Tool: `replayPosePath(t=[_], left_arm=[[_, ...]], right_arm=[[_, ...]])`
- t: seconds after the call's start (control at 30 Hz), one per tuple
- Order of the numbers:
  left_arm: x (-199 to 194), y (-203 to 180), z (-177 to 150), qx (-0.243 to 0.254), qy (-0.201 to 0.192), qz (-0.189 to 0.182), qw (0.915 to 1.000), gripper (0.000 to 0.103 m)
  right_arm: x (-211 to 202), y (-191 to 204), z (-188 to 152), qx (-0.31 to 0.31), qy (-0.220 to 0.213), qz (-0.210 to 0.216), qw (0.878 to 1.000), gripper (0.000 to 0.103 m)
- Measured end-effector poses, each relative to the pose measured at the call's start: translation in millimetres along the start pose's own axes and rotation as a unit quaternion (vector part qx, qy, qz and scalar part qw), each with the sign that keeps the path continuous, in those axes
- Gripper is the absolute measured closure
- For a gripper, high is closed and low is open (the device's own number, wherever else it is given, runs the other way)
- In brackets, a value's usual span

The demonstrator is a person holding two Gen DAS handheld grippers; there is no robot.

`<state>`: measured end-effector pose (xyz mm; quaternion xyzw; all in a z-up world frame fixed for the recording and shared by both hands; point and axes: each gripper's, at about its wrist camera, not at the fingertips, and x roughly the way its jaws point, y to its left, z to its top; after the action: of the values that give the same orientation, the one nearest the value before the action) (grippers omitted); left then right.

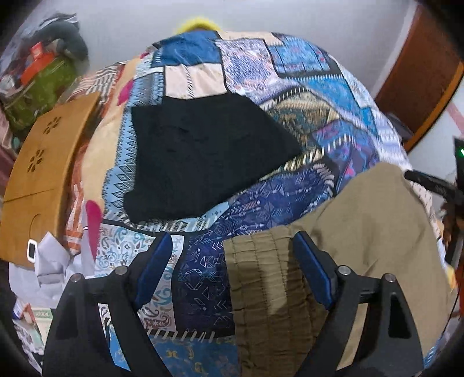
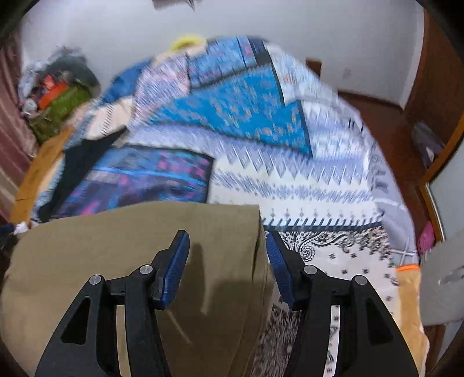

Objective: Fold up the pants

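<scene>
Khaki pants point(image 1: 362, 232) lie on the patchwork bedspread point(image 1: 304, 87), their gathered elastic waistband point(image 1: 261, 275) toward me. My left gripper point(image 1: 232, 235) hovers open over the waistband's left end, which lies between the blue pads point(image 1: 311, 266) without touching them. In the right wrist view the flat khaki pants point(image 2: 130, 246) reach as far as their straight right edge. My right gripper point(image 2: 226, 233) hangs open above that edge, one finger over the cloth and the other over the bedspread point(image 2: 319, 203). Farther back lies a folded black garment point(image 1: 203, 156), seen as a dark strip point(image 2: 84, 156) in the right wrist view.
A brown wooden board point(image 1: 43, 174) with cut-out holes lies along the bed's left side. Behind it a green bag point(image 1: 43, 84) sits in a pile of clutter. A brown wooden door point(image 1: 420, 87) stands at the right, and a white wall point(image 2: 261, 23) runs behind the bed.
</scene>
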<state>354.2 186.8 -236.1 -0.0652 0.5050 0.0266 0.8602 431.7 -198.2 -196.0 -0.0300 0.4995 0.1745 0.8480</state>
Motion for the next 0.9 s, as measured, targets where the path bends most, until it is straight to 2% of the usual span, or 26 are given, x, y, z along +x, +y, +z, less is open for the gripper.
replayPosePath(t=[0.07,0.13,0.27,0.33,0.37,0.4,0.43,0.5,0.53,0.63,0.73,0.8,0.9], left_arm=[[4,0,-2,0.003,-0.004,-0.004,1.0000,0.016],[7,2,-4,-0.004,-0.013,0.009,0.9999,0.014],[15,8,-7,-0.026,-0.018,0.018,0.9994,0.014],[18,10,-10,-0.040,-0.024,0.040,0.9981,0.016],[21,12,-14,-0.043,-0.026,0.119,0.9917,0.030],[26,13,-16,-0.039,-0.021,0.167,0.9850,0.039],[31,18,-20,-0.043,-0.010,0.179,0.9828,0.039],[36,43,-28,-0.096,0.026,0.114,0.9885,0.040],[33,54,-31,-0.117,0.032,0.093,0.9883,0.040],[10,62,-33,-0.112,0.009,0.099,0.9886,0.040],[-22,55,-28,-0.086,-0.023,0.098,0.9913,0.038],[-47,46,-23,-0.067,-0.051,0.095,0.9919,0.033],[-80,29,-16,-0.046,-0.092,0.074,0.9920,0.025]], right_arm=[[23,-4,0,0.008,0.034,0.011,0.999,0.065],[36,-2,-3,0.004,0.058,0.032,0.998,0.075],[36,7,-6,-0.018,0.051,0.010,0.998,0.077],[37,6,-8,-0.016,0.053,-0.007,0.998,0.077],[38,5,-8,-0.012,0.055,-0.015,0.998,0.077],[39,1,-9,-0.006,0.059,-0.022,0.998,0.077],[41,-1,-7,0.001,0.063,-0.028,0.998,0.077],[40,-9,-6,0.021,0.076,-0.049,0.996,0.077],[37,-10,-6,0.022,0.076,-0.052,0.995,0.077],[12,-7,-6,0.009,0.050,-0.057,0.997,0.077],[-28,2,-5,0.014,0.012,-0.022,1.000,0.076],[-58,16,-3,0.007,-0.015,0.005,1.000,0.076],[-98,47,-1,-0.017,-0.048,0.046,0.998,0.066]])
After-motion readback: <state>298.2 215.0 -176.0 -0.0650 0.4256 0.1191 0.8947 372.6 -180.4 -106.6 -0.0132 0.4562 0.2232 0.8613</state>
